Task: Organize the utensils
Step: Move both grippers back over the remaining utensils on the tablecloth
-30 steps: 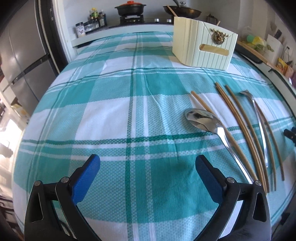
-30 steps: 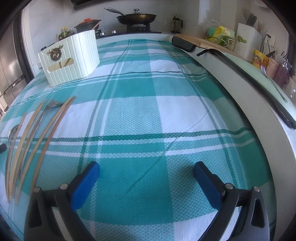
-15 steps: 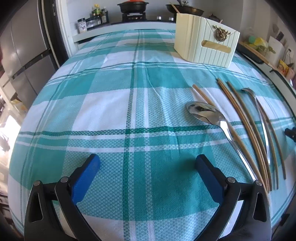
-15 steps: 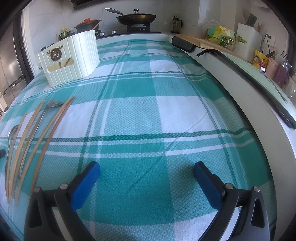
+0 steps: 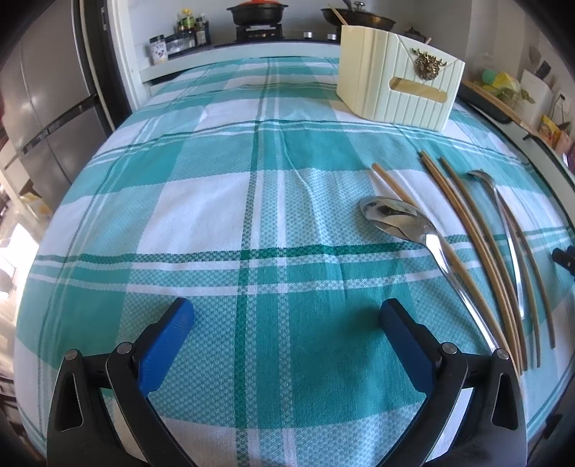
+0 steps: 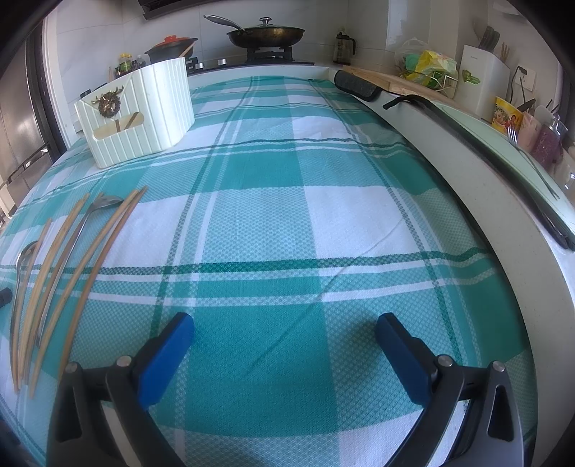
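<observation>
A steel spoon (image 5: 397,217) lies on the teal plaid cloth (image 5: 230,201), to the right of my left gripper (image 5: 285,316), which is open and holds nothing. Several wooden chopsticks (image 5: 463,222) and a second steel utensil (image 5: 503,215) lie beside the spoon. A cream ribbed utensil holder (image 5: 399,91) with a gold deer badge stands at the far right. In the right wrist view the same chopsticks (image 6: 90,251), the spoon (image 6: 23,258) and the holder (image 6: 140,111) sit to the left of my right gripper (image 6: 284,328), which is open and empty.
A stove with a lidded pan (image 6: 266,34) and a black pot (image 5: 257,10) stands behind the table. A fridge (image 5: 43,107) is at the left. The white counter edge (image 6: 478,201) curves along the right, with bags and jars (image 6: 503,111) beyond it.
The left gripper has tilted or risen a little, so the holder and utensils sit slightly lower in its view. The right gripper has not moved. Both stay open.
</observation>
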The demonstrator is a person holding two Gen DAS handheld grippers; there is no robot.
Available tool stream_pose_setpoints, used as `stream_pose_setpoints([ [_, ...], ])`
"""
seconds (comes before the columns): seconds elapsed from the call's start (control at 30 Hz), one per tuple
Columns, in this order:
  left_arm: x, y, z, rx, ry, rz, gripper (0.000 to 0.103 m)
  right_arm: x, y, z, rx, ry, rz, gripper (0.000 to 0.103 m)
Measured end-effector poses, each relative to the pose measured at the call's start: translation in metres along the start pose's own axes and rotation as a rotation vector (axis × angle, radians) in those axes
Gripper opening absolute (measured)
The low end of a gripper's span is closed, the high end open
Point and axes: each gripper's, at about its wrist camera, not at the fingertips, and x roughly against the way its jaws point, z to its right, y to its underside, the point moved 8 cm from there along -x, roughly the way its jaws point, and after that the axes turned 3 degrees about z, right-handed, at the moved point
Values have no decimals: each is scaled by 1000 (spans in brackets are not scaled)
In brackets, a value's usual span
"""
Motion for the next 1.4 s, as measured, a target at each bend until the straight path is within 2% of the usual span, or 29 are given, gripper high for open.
stream_pose_setpoints([
  [0.53,2,1,1,-4,11,5,103,-1,0,0,-4,0,-3,103],
  [0.67,12,1,1,17,5,36,102,-1,0,1,-5,3,-6,103],
  [0.9,32,-3,39,89,169,67,102,0,1,3,-2,5,0,103],
  [1.0,26,-9,61,82,192,55,102,0,1,2,-2,5,0,103],
  [1.03,23,-11,66,64,179,49,102,0,1,3,-2,5,0,103],
  [1.17,9,-10,63,-1,31,25,102,0,1,3,-2,5,0,103],
  [1.27,5,-5,53,39,60,1,103,-1,1,2,-2,4,-1,103],
  [1.4,6,-5,43,48,46,-2,103,0,0,2,-1,3,1,103],
])
